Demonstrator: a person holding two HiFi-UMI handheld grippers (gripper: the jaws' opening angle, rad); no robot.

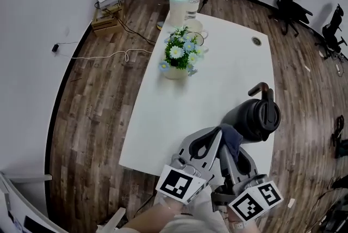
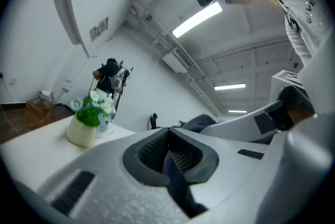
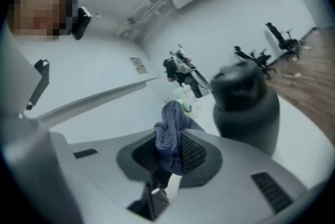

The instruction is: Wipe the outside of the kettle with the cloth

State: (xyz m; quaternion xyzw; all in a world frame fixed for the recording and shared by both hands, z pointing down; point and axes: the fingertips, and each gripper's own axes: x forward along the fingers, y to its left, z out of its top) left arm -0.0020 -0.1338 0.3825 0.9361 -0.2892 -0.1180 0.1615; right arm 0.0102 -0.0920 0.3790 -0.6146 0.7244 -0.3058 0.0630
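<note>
Now right tongs (image 3: pixel 175 150) are pinching the limp cloth (image 3: pixel 170 126) near the kettle (image 3: pixel 246 108), seemingly heavy and slick; left tongs (image 2: pixel 170 150) are sitting pressed together, empty.

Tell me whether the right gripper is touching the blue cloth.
Touching. The right gripper view shows the right gripper shut on the blue cloth, which bunches up from between its pads.
</note>
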